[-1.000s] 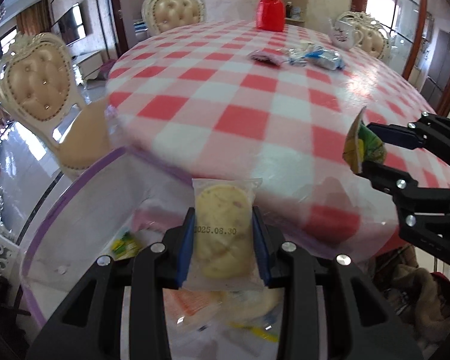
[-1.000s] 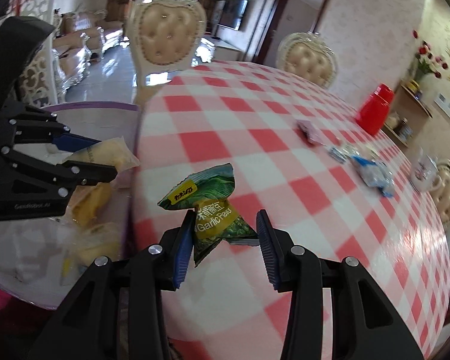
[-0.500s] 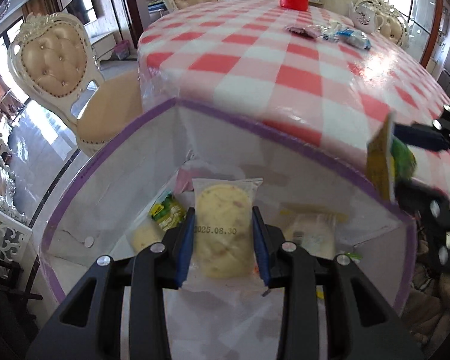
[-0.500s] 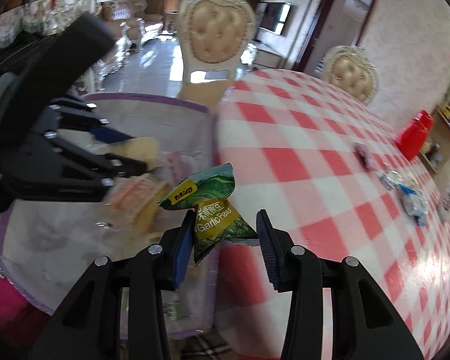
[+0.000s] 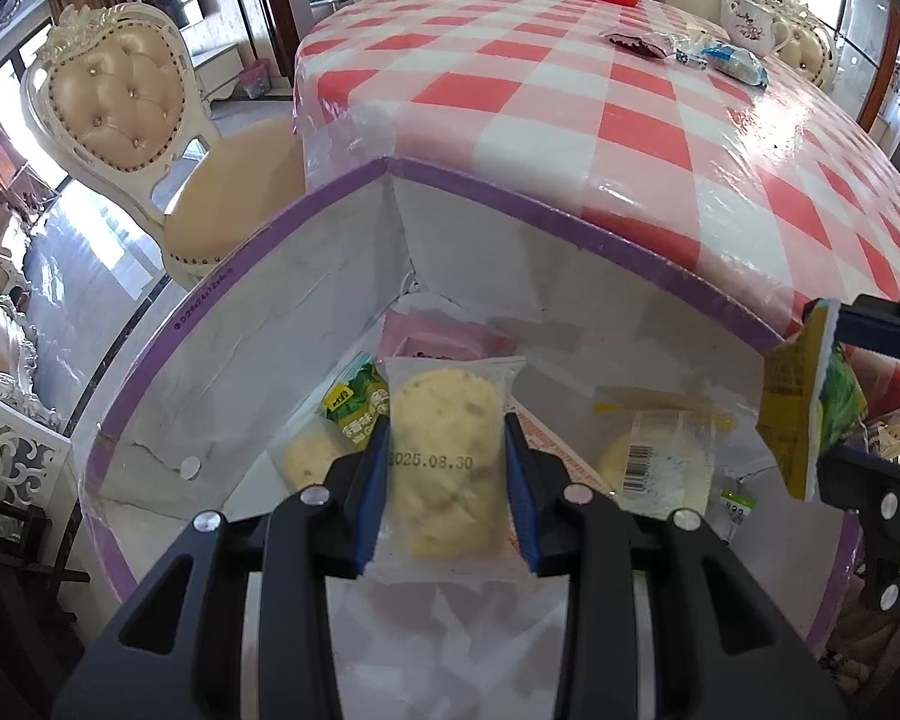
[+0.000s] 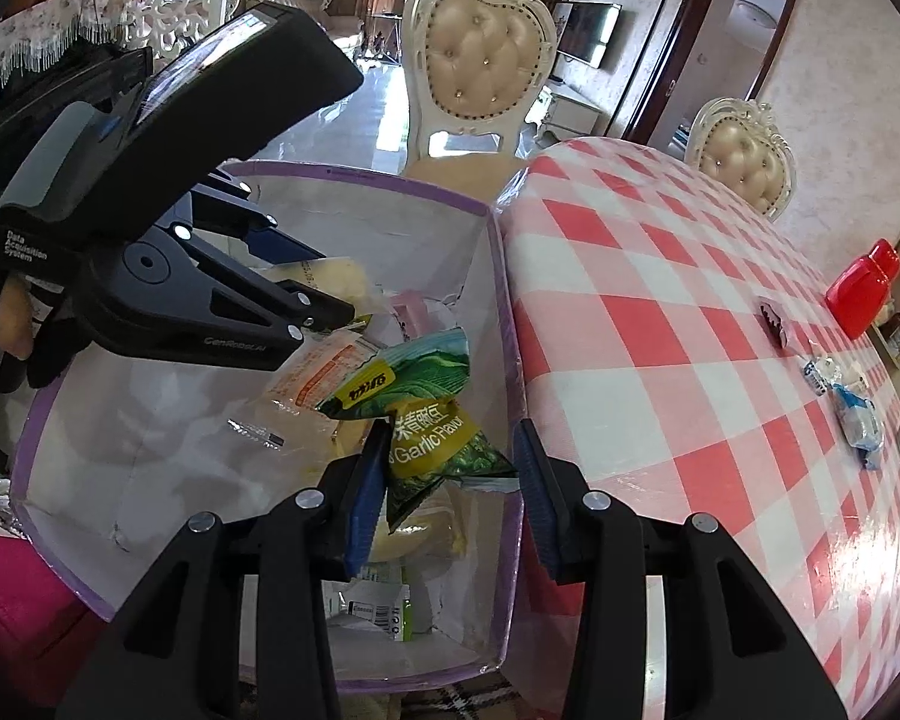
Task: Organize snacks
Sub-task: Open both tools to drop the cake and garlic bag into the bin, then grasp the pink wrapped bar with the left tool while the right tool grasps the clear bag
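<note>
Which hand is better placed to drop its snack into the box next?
Left, probably. The left hand-held gripper holds its pastry packet over the middle of the box; the right hand-held gripper holds its green pea packet near the box's wall.

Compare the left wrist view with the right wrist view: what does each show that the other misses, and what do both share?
Left wrist only: the date stamp on the wrapped cake clamped in the left claw, and a white teapot on the far side of the table.

Right wrist only: the "Garlic Flavor" print on the green snack packet in the right claw, and the hand behind the left tool.

Both: the purple-rimmed box with snacks inside, the checked tablecloth, the red container, and both held snacks over the box.
</note>
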Available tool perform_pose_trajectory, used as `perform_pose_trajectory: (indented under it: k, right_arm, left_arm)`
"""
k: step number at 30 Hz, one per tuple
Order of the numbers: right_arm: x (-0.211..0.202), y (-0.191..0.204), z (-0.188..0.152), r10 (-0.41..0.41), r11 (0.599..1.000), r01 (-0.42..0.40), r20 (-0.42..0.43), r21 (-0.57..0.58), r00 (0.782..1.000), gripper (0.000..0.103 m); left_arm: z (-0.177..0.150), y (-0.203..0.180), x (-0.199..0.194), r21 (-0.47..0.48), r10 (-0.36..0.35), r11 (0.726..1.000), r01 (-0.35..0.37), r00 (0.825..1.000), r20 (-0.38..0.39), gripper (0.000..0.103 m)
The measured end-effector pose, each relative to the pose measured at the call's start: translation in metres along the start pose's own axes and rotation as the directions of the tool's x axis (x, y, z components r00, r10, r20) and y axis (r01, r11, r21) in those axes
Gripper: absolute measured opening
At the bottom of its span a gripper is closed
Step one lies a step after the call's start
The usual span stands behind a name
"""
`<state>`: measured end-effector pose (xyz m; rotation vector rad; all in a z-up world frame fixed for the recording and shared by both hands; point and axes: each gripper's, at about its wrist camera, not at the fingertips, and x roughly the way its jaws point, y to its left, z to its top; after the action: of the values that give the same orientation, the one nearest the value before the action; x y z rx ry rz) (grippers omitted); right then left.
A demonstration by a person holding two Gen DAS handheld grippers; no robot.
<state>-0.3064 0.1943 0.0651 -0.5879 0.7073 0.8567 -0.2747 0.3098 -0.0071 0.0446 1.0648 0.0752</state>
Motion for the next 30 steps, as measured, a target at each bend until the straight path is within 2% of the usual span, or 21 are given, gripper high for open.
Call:
perform_pose_trajectory:
  k: [1,3,4,5,6,13,21,25,28,30]
  right_arm:
    - [-0.001,0.0,0.0,0.007,1.0,-0.007,0.0,0.004,1.0,0.042]
    - [-0.001,-0.001,0.0,0.016,1.0,-0.016,0.0,0.009,1.0,0.043]
    - [-0.002,-0.001,0.0,0.014,1.0,-0.014,0.0,0.01,1.0,0.046]
    - [-0.002,-0.002,0.0,0.009,1.0,-0.009,0.002,0.012,1.0,0.059]
    - [-0.003,-0.004,0.0,0.001,1.0,-0.002,0.009,0.016,1.0,0.069]
    - [-0.006,-0.019,-0.003,-0.032,0.998,0.031,0.02,0.055,0.999,0.072]
    - [-0.009,-0.052,-0.014,-0.062,0.991,0.058,0.027,0.124,0.998,0.077]
    - [-0.017,-0.099,-0.027,-0.121,0.972,0.11,0.039,0.21,0.992,0.08]
    - [-0.023,-0.155,-0.045,-0.18,0.929,0.161,0.025,0.334,0.983,0.081]
    - [-0.027,-0.198,-0.063,-0.217,0.881,0.194,0.003,0.432,0.976,0.082]
  left_arm:
    - [0.0,0.0,0.0,-0.002,0.0,1.0,0.0,1.0,0.001,0.037]
    - [0.001,0.001,0.0,-0.009,0.004,1.0,-0.004,1.0,0.005,0.045]
    - [0.002,0.002,-0.001,-0.016,0.015,1.0,-0.015,1.0,0.01,0.062]
    - [0.003,0.003,-0.002,-0.022,0.027,0.999,-0.026,0.999,0.018,0.078]
    - [0.004,0.003,-0.003,-0.029,0.038,0.999,-0.037,0.999,0.026,0.081]
    - [0.014,-0.003,-0.009,-0.031,0.052,0.998,-0.051,0.998,0.036,0.082]
    - [0.044,-0.032,-0.012,0.031,0.078,0.996,-0.08,0.995,0.066,0.092]
    - [0.081,-0.056,-0.011,0.032,0.069,0.997,-0.073,0.992,0.106,0.096]
    - [0.113,-0.08,-0.007,0.03,0.014,0.999,-0.018,0.99,0.142,0.098]
    - [0.138,-0.102,0.001,0.04,-0.04,0.999,0.035,0.987,0.157,0.098]
